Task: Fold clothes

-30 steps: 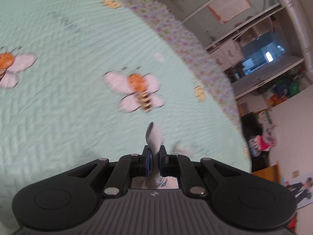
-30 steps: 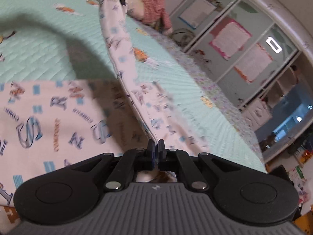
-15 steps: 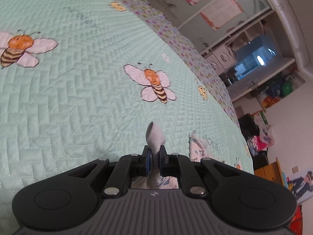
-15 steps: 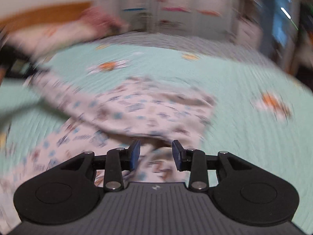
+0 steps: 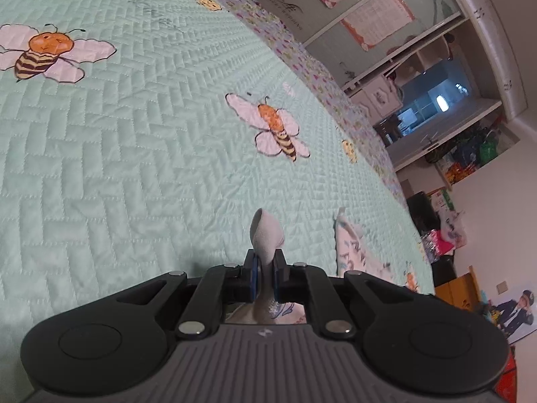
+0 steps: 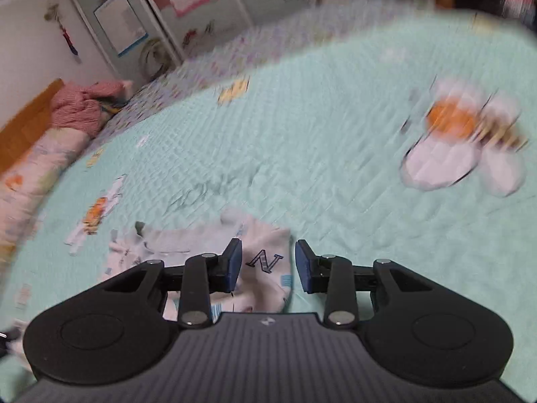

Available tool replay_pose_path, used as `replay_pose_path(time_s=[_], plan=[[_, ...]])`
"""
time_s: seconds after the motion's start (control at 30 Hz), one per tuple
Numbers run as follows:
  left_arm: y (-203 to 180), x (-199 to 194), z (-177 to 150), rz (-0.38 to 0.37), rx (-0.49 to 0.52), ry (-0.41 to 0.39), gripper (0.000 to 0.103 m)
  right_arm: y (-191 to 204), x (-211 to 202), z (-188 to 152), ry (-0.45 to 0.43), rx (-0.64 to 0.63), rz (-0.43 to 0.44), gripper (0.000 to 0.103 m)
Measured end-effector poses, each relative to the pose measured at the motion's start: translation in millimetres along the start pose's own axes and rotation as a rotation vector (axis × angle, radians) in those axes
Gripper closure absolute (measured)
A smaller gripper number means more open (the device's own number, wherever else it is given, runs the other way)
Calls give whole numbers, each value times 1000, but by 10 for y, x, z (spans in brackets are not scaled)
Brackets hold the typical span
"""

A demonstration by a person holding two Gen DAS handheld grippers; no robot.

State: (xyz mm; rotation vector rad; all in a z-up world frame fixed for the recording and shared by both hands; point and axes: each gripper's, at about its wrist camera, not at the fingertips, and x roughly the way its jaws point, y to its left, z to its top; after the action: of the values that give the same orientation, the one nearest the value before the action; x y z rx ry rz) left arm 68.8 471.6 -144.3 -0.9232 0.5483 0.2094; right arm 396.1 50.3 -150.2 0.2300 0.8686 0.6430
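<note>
The garment is white cloth printed with letters. My left gripper [image 5: 265, 268] is shut on a fold of it, and a grey-white tip of cloth [image 5: 266, 235] sticks out past the pads. Another part of the garment [image 5: 349, 255] lies on the bed just to the right. In the right wrist view my right gripper [image 6: 268, 265] is open, its blue pads [image 6: 233, 265] well apart. The garment [image 6: 188, 245] lies crumpled on the bed below and left of the jaws, and nothing is pinched between them.
A mint quilted bedspread [image 5: 134, 168] with bee pictures [image 5: 272, 127] covers the bed. A rolled quilt [image 6: 37, 164], a pink garment [image 6: 80, 104] and a wooden headboard [image 6: 23, 124] are at the far left of the right wrist view. Cabinets [image 5: 379, 94] stand past the bed's edge.
My right gripper opened, let go of the garment, rolled level and swung across the bed. The left gripper sank closer to the bedspread, still gripping its fold.
</note>
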Motion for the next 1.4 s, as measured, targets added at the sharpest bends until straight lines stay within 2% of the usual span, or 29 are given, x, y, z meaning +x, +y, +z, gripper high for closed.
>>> replay_pose_path(time_s=[0.1, 0.17, 0.2, 0.23, 0.3, 0.37, 0.43, 0.57, 0.63, 0.7, 0.8, 0.83, 0.9, 1.0, 1.07, 1.17, 1.23, 1.3, 1.4], plan=[[-28, 27, 88, -25, 25, -10, 95, -170, 186, 74, 42, 38, 79, 67], [-75, 51, 132, -40, 49, -11, 95, -223, 210, 77, 39, 55, 115, 79], [-104, 55, 154, -48, 60, -15, 95, -238, 211, 80, 43, 61, 132, 90], [-134, 57, 176, -56, 70, -20, 95, -253, 212, 84, 46, 66, 148, 95], [-208, 21, 232, -72, 101, -57, 95, -240, 181, 94, 27, 62, 166, 96], [-282, -28, 286, -87, 136, -103, 95, -208, 122, 112, -21, 50, 158, 96], [-319, -47, 314, -79, 151, -124, 95, -186, 186, 124, -18, 27, 128, 97], [-255, 43, 238, -37, 134, -48, 95, -210, 254, 90, -19, 17, 102, 96], [-207, 75, 180, -25, 124, -28, 95, -265, 203, 74, -37, 55, 109, 86], [-154, 106, 138, -14, 114, -14, 95, -262, 40, 19, -84, 77, 90, 77], [-113, 166, 172, 17, 115, -16, 95, -182, -384, -151, -168, 72, 89, 75], [-121, 184, 202, 25, 120, -18, 95, -149, -519, -233, -165, 71, 128, 75], [-152, 212, 232, 39, 146, -20, 95, -37, -784, -452, -130, 57, 153, 75], [-202, 277, 232, 52, 172, -11, 95, 258, -1096, -876, -91, -90, 133, 75], [-225, 313, 205, 68, 184, -7, 95, 588, -1181, -1160, -85, -277, 46, 76], [-242, 330, 170, 87, 176, -7, 95, 924, -1203, -1457, -123, -449, -80, 78], [-258, 313, 163, 93, 163, -12, 95, 910, -1161, -1427, -126, -360, -58, 85], [-301, 284, 150, 92, 173, -14, 95, 881, -1072, -1373, -85, -280, -30, 86], [-361, 277, 130, 94, 197, -3, 95, 896, -966, -1364, -86, -265, -102, 86]])
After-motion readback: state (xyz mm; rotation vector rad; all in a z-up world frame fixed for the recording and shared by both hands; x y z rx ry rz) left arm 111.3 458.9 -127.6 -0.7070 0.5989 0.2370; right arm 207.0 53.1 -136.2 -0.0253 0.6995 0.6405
